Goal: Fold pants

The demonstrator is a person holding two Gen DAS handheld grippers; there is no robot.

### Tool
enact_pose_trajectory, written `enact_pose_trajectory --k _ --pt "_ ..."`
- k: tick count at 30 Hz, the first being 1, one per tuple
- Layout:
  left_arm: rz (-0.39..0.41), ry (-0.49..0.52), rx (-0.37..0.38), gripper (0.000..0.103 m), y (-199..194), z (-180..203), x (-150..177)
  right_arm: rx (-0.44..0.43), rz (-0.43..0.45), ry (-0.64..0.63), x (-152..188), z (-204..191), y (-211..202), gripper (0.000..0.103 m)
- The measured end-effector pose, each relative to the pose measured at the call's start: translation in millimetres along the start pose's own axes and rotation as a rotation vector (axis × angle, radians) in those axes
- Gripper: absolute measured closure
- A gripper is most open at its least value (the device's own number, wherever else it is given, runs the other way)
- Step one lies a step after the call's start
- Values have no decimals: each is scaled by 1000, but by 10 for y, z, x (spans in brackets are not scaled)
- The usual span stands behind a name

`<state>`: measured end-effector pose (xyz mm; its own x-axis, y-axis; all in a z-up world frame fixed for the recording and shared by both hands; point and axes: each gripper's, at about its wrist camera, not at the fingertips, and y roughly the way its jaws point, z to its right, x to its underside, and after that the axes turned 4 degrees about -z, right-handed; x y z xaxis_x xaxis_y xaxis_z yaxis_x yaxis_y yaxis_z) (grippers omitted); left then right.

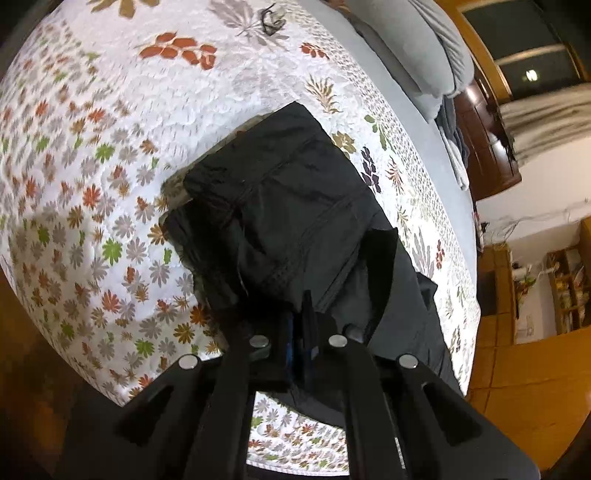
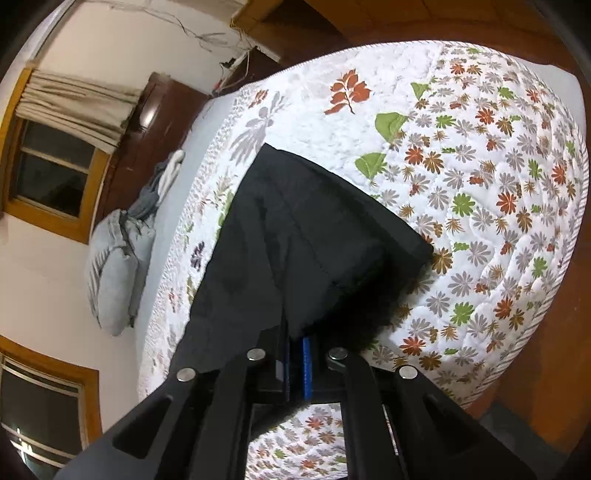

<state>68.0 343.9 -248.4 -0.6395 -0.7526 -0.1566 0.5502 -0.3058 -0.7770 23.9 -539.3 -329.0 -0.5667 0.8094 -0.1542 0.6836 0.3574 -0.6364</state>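
Note:
Black pants (image 1: 291, 206) lie on a white bed quilt with a leaf and flower print (image 1: 110, 147). My left gripper (image 1: 301, 325) is shut on the near edge of the pants, with dark cloth pinched between the blue-padded fingers. In the right wrist view the same black pants (image 2: 303, 236) stretch away from my right gripper (image 2: 297, 343), which is shut on another part of the near edge. The cloth rises toward both grippers and looks lifted off the quilt there. The fingertips are hidden by the cloth.
Grey pillows (image 2: 114, 266) and grey bedding (image 1: 424, 48) lie at the head of the bed beside a dark wooden headboard (image 1: 491, 147). A small black tangled item (image 1: 271, 20) lies on the far quilt. Wooden floor (image 1: 517, 387) and shelves (image 1: 565, 291) flank the bed.

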Motion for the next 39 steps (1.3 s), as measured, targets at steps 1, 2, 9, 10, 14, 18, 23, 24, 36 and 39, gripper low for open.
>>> enact_pose_trajectory --k 1,2,9,10,14,18,23,24,36,39 --pt "-4 -3 -1 101 11 -24 -10 5 -11 8 -16 18 34 98" --pt "-9 -11 -5 101 42 -45 -17 15 -17 10 -27 44 69 98" --pt "-18 -19 -25 99 223 -141 -9 41 -32 9 -33 115 203 97" --pt "-26 -8 -20 95 224 -132 -16 24 -41 16 -48 116 180 89" --pt "20 -23 41 39 -13 -139 3 -8 57 17 -121 110 -250 51" --pt "177 76 -57 24 -385 42 75 19 134 25 -177 151 -630 51" --pt "204 258 -130 16 -301 399 204 -10 78 -69 -128 -65 -427 51" --pt "195 288 -139 16 -230 450 223 -12 59 -67 -121 -63 -332 51" --pt "61 381 -244 3 435 380 310 -108 110 93 -175 441 -469 38" --pt "56 368 -237 3 461 340 281 -144 80 148 -151 659 -386 36"
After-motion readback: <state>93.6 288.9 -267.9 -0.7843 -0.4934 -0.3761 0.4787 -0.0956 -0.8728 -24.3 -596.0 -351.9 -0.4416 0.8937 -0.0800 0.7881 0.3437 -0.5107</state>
